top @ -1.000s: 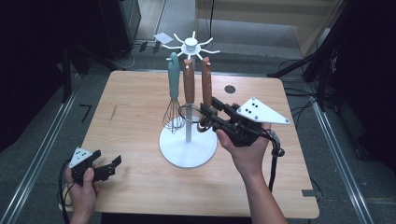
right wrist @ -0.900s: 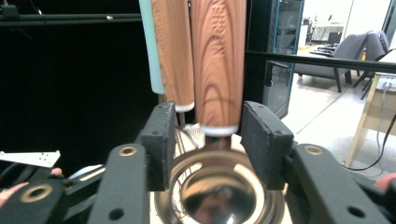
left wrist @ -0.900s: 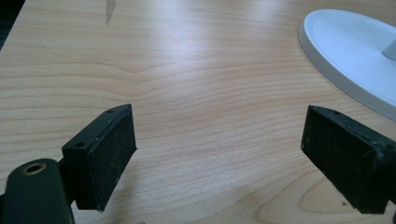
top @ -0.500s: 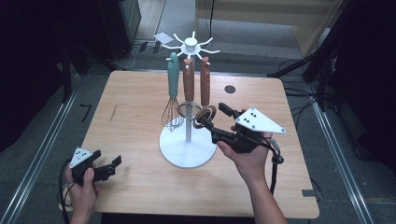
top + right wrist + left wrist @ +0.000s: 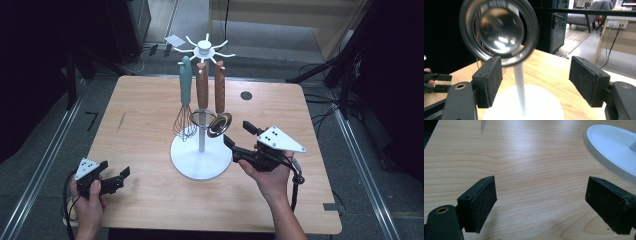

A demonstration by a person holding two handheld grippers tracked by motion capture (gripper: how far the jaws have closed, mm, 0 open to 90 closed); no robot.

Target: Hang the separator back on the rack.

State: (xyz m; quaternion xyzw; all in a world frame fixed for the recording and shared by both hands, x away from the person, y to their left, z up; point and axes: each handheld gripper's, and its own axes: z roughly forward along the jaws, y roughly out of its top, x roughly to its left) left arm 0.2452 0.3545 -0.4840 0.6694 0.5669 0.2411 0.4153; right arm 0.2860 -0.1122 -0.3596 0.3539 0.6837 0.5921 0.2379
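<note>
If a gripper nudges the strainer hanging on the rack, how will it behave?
The strainer hangs freely from a hook on the rack, so it would probably swing rather than resist. Its shiny metal rim looks stiff and likely slippery. The rack's wide base probably keeps it from tipping.

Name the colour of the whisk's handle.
Teal, or muted blue-green; the whisk shows best in the high view.

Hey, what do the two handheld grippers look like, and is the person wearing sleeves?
Both the left gripper and the right gripper are black, with two blocky jaws faced in dark, grainy pads. Each carries a grey three-cornered plate with small dark dots and trails a black cable. The forearms are bare, no sleeves.
</note>
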